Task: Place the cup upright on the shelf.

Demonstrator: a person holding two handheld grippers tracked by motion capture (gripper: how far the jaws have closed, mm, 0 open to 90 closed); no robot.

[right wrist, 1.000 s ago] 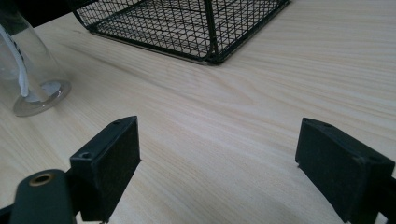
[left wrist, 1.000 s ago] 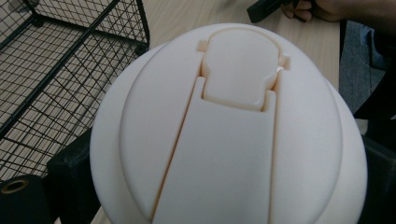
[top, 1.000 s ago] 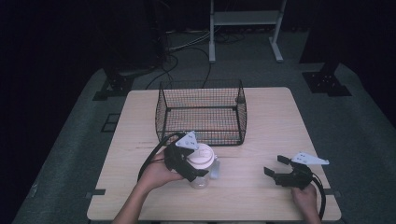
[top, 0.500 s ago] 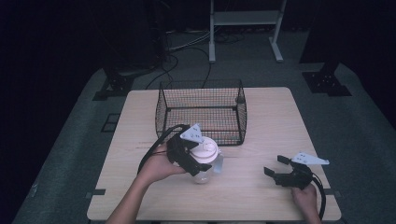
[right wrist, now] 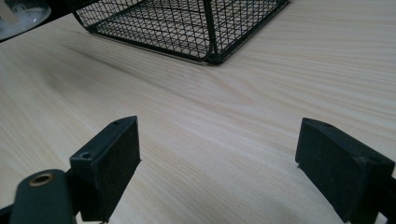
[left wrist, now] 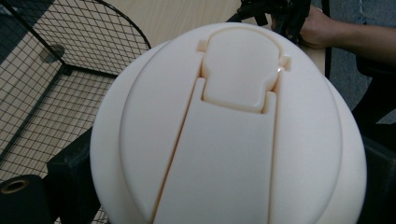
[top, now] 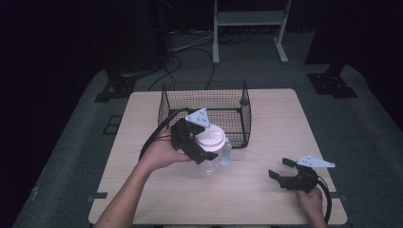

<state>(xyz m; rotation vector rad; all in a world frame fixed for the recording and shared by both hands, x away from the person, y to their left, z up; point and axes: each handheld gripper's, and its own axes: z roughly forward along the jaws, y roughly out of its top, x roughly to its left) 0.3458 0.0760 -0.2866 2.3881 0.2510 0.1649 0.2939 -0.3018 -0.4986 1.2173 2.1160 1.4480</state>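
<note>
A pale wooden table (top: pixel 266 199) stands on grey carpet in a dark room. At centre frame, the left gripper (top: pixel 197 142) clasps a jar (top: pixel 211 149) beside the wire basket (top: pixel 204 102). Lower right, the right gripper (top: pixel 281 171) rests with jaws spread.

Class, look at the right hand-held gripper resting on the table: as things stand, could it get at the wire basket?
Probably yes. The right hand-held gripper sits open, holding nothing, and bare table lies between it and the wire basket; the jar is off to one side.
</note>
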